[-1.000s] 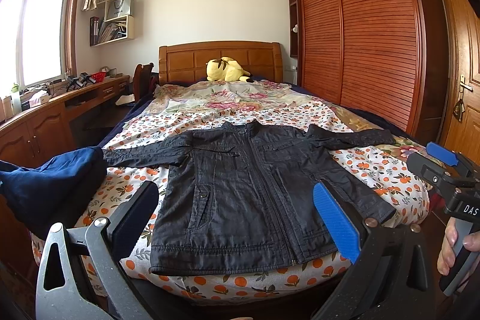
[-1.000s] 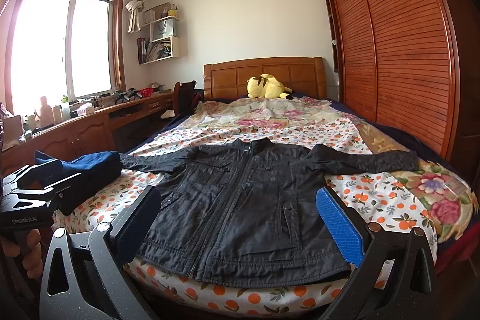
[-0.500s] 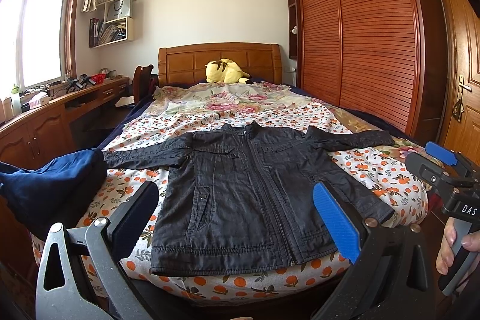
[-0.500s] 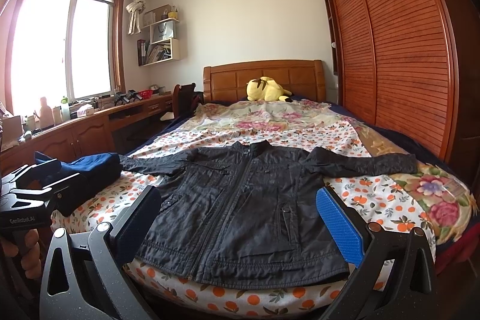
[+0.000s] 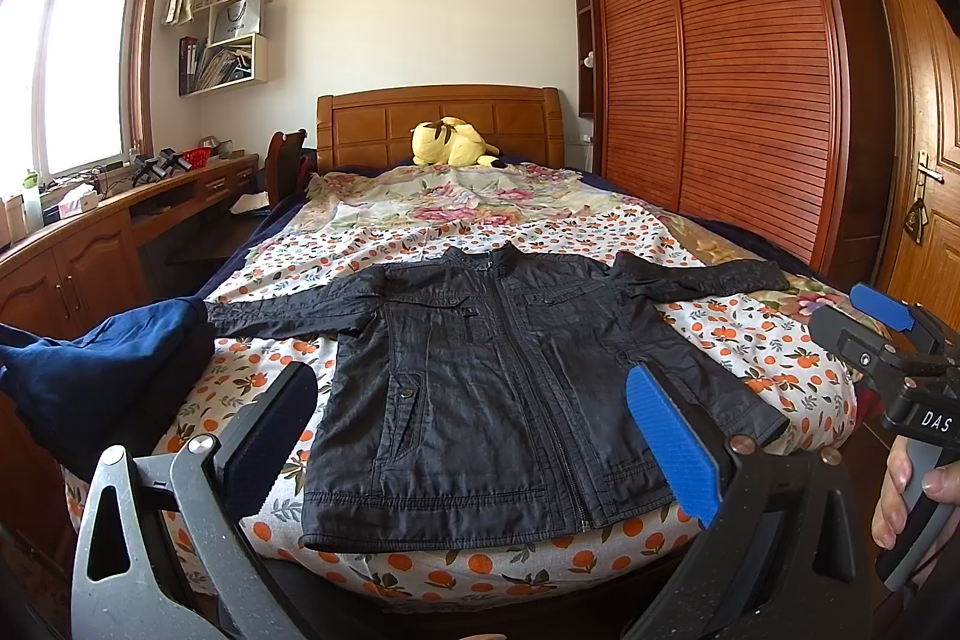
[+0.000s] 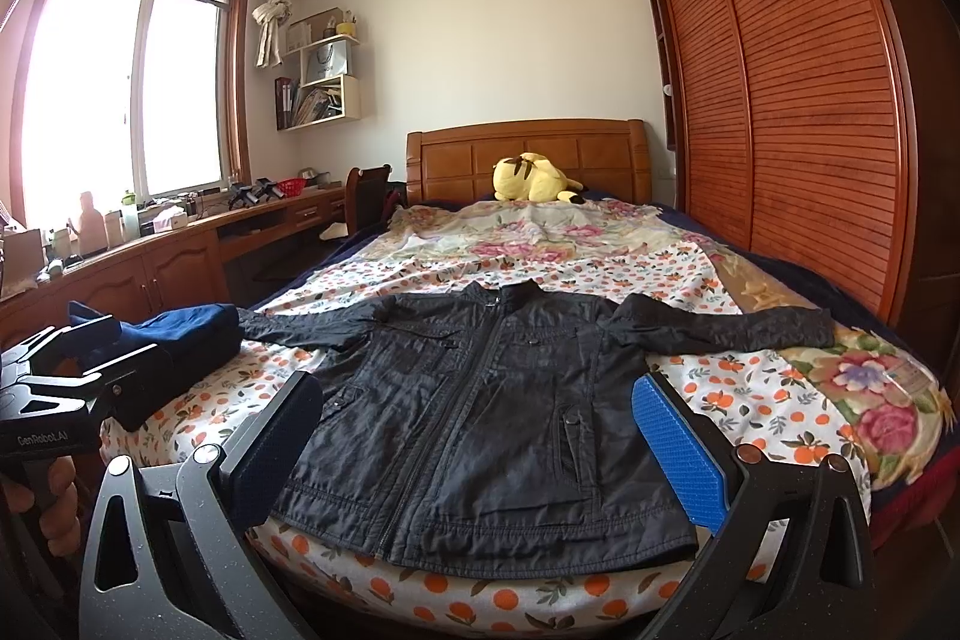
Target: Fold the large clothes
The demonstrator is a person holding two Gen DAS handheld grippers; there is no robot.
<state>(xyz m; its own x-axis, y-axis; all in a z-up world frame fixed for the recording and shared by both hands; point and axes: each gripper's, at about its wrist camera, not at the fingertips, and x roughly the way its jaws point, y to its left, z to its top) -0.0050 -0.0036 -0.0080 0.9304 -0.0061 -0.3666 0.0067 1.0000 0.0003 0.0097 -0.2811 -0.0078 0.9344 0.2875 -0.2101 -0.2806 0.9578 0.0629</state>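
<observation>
Left wrist view: "DAS" read on right tool (image 5: 882, 334); "GenRobot.AI" on left tool (image 6: 78, 358). Both spread wide, empty, short of black jacket (image 5: 498, 388) flat on bed (image 5: 750, 334). "HONOR" on shelf bag (image 5: 235, 22).

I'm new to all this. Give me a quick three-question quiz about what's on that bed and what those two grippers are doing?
1. True or false: the black jacket lies spread flat with both sleeves out.
2. What sits by the headboard? A) yellow plush toy B) a lamp C) a suitcase
3. Fill in: the left gripper and right gripper are both ____ and hold nothing.

Key: 1 true; 2 A; 3 open.
</observation>
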